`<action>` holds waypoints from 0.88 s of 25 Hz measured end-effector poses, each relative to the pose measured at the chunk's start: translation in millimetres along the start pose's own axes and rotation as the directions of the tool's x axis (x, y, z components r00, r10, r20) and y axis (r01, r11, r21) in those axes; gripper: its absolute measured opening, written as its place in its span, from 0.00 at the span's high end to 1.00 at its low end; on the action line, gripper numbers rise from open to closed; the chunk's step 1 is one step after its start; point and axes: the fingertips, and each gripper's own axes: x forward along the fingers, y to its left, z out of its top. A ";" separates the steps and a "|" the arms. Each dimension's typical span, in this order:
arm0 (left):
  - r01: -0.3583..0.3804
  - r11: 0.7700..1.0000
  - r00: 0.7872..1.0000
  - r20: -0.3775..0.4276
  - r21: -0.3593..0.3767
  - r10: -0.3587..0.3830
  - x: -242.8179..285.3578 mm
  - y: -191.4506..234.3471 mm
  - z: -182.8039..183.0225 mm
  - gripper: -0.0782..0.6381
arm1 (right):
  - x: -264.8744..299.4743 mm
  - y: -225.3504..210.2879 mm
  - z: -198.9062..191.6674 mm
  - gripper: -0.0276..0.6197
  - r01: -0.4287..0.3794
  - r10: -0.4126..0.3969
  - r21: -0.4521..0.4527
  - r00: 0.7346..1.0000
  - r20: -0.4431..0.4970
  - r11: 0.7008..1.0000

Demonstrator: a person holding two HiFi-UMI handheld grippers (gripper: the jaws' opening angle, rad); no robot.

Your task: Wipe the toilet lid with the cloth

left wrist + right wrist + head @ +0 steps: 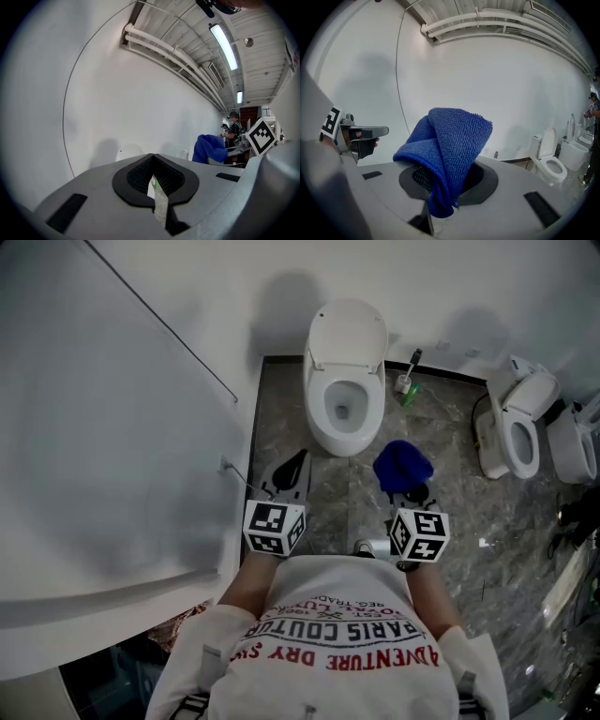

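While the cloth [403,468] hangs pinched in the right gripper [412,493], well short of the toilet lid [348,334], we are at the approach step, with no wiping contact made. The lid stands raised at the floor's far edge, against the wall. Next, we judge, the cloth must travel forward over the open bowl [343,413], which appears to hold no objects. Left gripper [292,470]: jaws pressed together, empty.

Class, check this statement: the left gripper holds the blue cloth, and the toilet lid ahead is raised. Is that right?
No. The right gripper holds the blue cloth, jaws shut on it, as the right gripper view shows; the left gripper is empty. The toilet lid ahead is indeed raised.
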 end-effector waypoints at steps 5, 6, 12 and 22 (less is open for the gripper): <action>-0.001 1.000 1.000 -0.019 -0.019 0.001 -21.9 30.0 -5.3 0.88 | 1.9 28.8 -4.8 0.82 0.021 -0.021 0.023 1.000 -0.013 1.000; 0.002 1.000 1.000 -0.024 -0.021 -0.002 -24.7 35.5 -7.2 0.88 | 3.0 33.5 -6.5 0.82 0.027 -0.026 0.030 1.000 -0.016 0.999; 0.011 0.999 0.998 -0.054 -0.040 -0.013 -35.9 55.7 -18.1 0.88 | 0.1 50.3 -18.5 0.82 0.057 -0.054 0.067 0.998 -0.043 0.996; -0.031 0.996 0.998 -0.065 -0.086 0.026 -5.5 69.5 -42.1 0.88 | 45.3 21.7 -20.1 0.82 0.040 -0.037 0.042 0.997 -0.068 0.998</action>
